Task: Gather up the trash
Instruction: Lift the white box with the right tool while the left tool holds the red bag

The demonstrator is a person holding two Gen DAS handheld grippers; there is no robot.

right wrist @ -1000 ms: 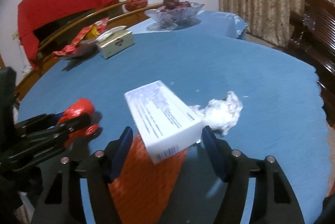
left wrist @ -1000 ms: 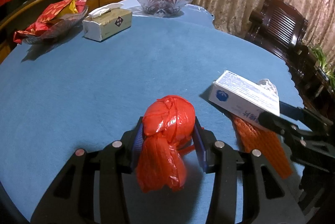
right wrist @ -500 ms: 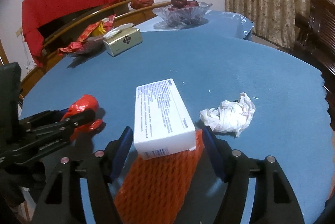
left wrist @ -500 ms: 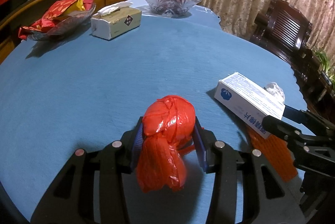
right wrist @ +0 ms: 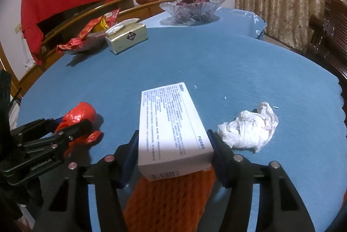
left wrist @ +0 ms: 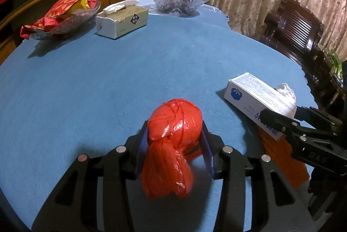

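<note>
Slippage is threatening at lower centre of both views: left gripper [left wrist: 174,150] jaws are pinching the slick red bag [left wrist: 173,145], while right gripper [right wrist: 174,153] jaws, just closing, are clamping the white carton [right wrist: 171,132] above the bench [right wrist: 216,62].

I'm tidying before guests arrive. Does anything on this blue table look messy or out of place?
Yes. A crumpled white tissue lies loose with tiny white scraps nearby. The white printed carton sits partly atop an orange foam net sleeve. Torn red snack wrappers spill over a dish at the far edge.
</note>
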